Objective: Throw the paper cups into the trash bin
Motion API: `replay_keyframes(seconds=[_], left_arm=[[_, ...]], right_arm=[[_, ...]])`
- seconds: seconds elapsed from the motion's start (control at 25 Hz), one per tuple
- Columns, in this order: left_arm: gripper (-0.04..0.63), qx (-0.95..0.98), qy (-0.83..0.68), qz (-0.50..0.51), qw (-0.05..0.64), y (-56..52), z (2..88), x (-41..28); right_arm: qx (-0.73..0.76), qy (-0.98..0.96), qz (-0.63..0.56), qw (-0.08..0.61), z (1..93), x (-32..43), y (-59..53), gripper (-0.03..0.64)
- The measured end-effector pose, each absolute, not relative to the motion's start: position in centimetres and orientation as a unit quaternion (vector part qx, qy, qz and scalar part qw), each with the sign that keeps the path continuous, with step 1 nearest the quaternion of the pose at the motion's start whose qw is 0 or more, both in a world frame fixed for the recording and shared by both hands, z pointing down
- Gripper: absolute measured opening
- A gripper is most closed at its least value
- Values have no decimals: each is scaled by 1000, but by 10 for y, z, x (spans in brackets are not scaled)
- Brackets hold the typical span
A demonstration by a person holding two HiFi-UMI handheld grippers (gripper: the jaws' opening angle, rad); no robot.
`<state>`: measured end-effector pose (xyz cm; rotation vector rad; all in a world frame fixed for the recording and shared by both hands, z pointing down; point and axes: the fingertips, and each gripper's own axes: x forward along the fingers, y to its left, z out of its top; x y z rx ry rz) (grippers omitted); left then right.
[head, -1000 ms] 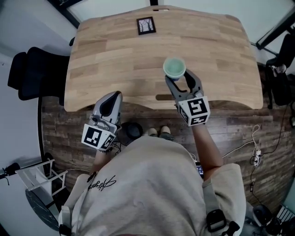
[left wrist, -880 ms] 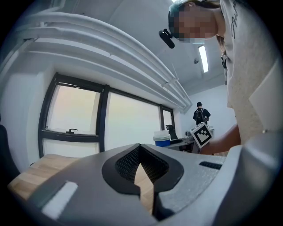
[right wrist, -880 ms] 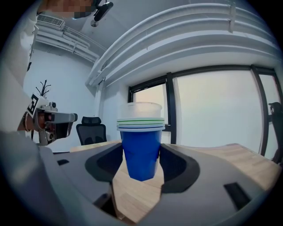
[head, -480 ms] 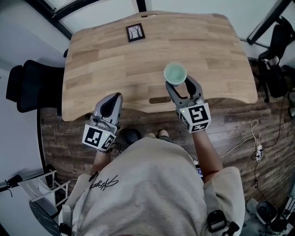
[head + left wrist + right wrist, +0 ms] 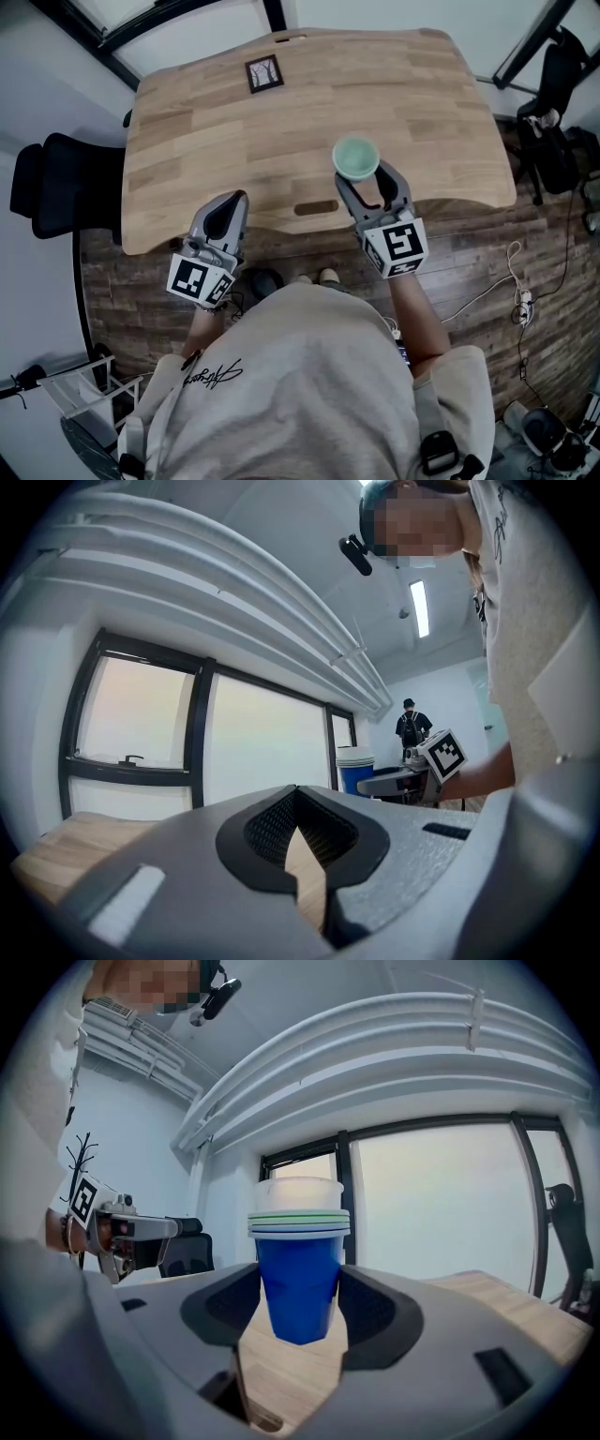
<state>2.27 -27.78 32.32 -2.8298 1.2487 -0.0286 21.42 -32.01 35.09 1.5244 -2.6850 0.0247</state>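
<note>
Right tongs point(image 5: 368, 183) pinch the nested stack of blue paper cups point(image 5: 299, 1279) above the light wooden surface point(image 5: 281, 131), left tongs point(image 5: 298, 841) closed and empty; risk: tilting in transit probably slides the ungripped upper cups out.

An office: a broad wooden desk point(image 5: 216, 141) with a curved front edge, on dark plank flooring point(image 5: 141, 281); a black office chair point(image 5: 56, 187) at its nine o'clock; loose cables point(image 5: 518, 302) at four o'clock; tall black-framed windows point(image 5: 441, 1213); a coat stand point(image 5: 82, 1152).
</note>
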Motion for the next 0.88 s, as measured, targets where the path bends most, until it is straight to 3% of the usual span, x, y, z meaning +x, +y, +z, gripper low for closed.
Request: replay_keyframes(seconds=[0.88], left_arm=[[2, -897, 441, -5, 41, -275, 323, 38]], right_arm=[[456, -890, 4, 6, 348, 221, -317, 265]])
